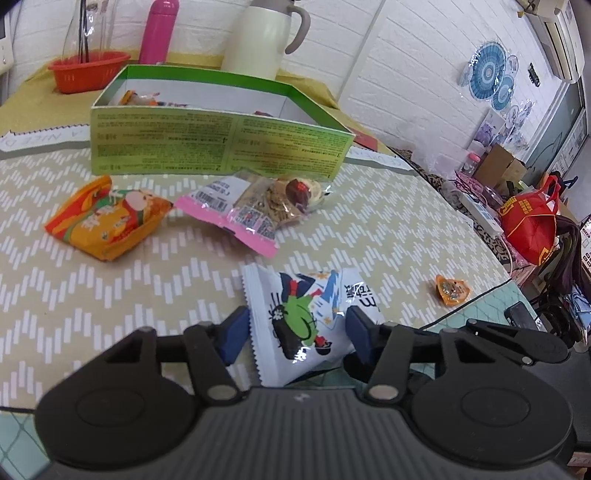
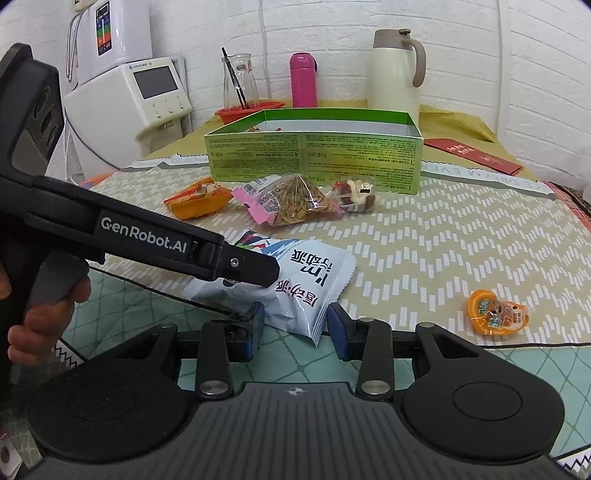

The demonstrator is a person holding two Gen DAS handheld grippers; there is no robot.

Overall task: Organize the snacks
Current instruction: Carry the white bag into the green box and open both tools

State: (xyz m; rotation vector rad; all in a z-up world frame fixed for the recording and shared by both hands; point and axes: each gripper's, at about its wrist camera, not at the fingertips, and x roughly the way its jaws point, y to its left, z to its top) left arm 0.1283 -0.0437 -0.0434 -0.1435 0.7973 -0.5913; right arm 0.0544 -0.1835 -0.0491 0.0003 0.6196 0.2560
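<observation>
A white snack packet [image 1: 306,317] with a cartoon figure lies at the table's near edge. My left gripper [image 1: 295,332] is open, with its blue pads on either side of the packet. In the right wrist view the packet [image 2: 306,280] lies just ahead of my right gripper [image 2: 295,325], which is open, and the left gripper [image 2: 255,266] reaches over it from the left. An open green box [image 1: 218,144] stands behind with a few snacks inside. In front of it lie an orange packet [image 1: 107,221], a pink-edged seed packet [image 1: 240,210] and a clear chocolate packet [image 1: 303,190].
A small orange heart-shaped snack [image 1: 451,290] lies to the right near the mat edge. Behind the box stand a red basket [image 1: 86,70], a pink bottle [image 1: 159,31] and a cream jug [image 1: 262,35]. A red bag [image 1: 532,225] sits beyond the table's right edge.
</observation>
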